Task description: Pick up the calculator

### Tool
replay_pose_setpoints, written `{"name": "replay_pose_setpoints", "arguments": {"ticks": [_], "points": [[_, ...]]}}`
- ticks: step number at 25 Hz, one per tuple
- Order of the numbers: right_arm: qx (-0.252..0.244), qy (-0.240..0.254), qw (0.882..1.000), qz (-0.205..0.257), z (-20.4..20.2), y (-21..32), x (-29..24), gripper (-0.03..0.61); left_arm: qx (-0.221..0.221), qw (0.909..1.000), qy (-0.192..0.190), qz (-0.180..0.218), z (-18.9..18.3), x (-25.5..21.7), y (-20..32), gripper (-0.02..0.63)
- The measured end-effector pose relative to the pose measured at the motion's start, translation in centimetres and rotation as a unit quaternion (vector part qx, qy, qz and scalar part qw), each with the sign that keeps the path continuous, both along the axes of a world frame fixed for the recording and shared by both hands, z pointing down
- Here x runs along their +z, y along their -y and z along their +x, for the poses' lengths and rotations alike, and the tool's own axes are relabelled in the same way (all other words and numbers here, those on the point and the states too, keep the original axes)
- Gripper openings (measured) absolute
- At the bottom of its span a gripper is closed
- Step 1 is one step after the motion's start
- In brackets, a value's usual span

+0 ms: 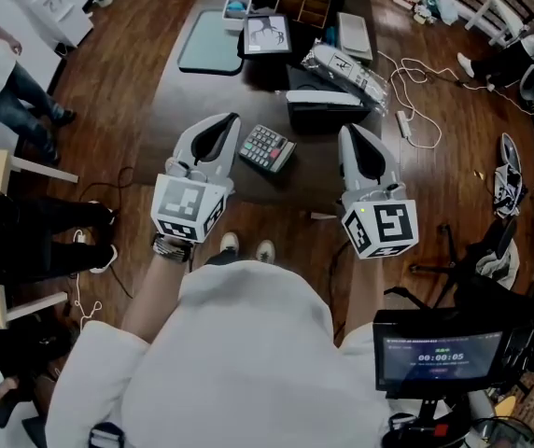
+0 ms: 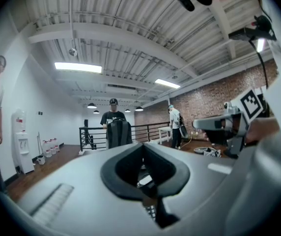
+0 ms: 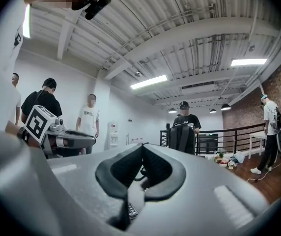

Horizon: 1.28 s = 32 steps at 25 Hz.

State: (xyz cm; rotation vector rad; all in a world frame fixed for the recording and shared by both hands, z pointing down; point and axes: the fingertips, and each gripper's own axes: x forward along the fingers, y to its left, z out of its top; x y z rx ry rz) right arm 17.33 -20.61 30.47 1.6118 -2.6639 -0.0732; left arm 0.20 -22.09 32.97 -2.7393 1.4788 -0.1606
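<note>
table: dark top (image 1: 183, 101), wood floor around
calculator (image 1: 267, 148): grey, dark keys, tilted, near table's 6 o'clock edge
left gripper (image 1: 233, 119): closed, empty, calculator's 9 o'clock
right gripper (image 1: 345, 131): closed, empty, 3 o'clock

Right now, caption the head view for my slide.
Left gripper and right gripper, both shut, flank the calculator on the dark table.

My left gripper (image 1: 232, 119) and right gripper (image 1: 345, 130) are pale grey, and their marker cubes (image 1: 189, 208) are black-and-white. The calculator (image 1: 267, 148) is dark grey with pale keys. The tray (image 1: 209, 43) at eleven o'clock is teal.
</note>
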Motion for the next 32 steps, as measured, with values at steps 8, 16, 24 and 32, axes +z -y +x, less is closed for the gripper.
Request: {"name": "replay_pose_setpoints", "arguments": {"ticks": [8,16,24,32], "points": [[0.004,0.005,1.000,0.000,-1.4,1.3,-0.6,0.002,0.015,0.9999,0.000,-0.005,-0.9,-0.3,1.5,0.006],[-0.019,-0.107,0.994,0.020,-3.7,0.7,0.1,0.065,0.029,0.9994,-0.003,-0.016,-1.8,0.1,1.9,0.006],[-0.024,-0.258,0.965,0.043,-4.9,0.1,1.5,0.066,0.041,0.9985,-0.001,-0.037,-1.8,1.4,1.6,0.006],[-0.018,-0.358,0.933,0.026,-5.9,-0.3,5.2,0.066,0.058,0.9976,-0.010,-0.036,-1.2,1.8,0.6,0.006]]}}
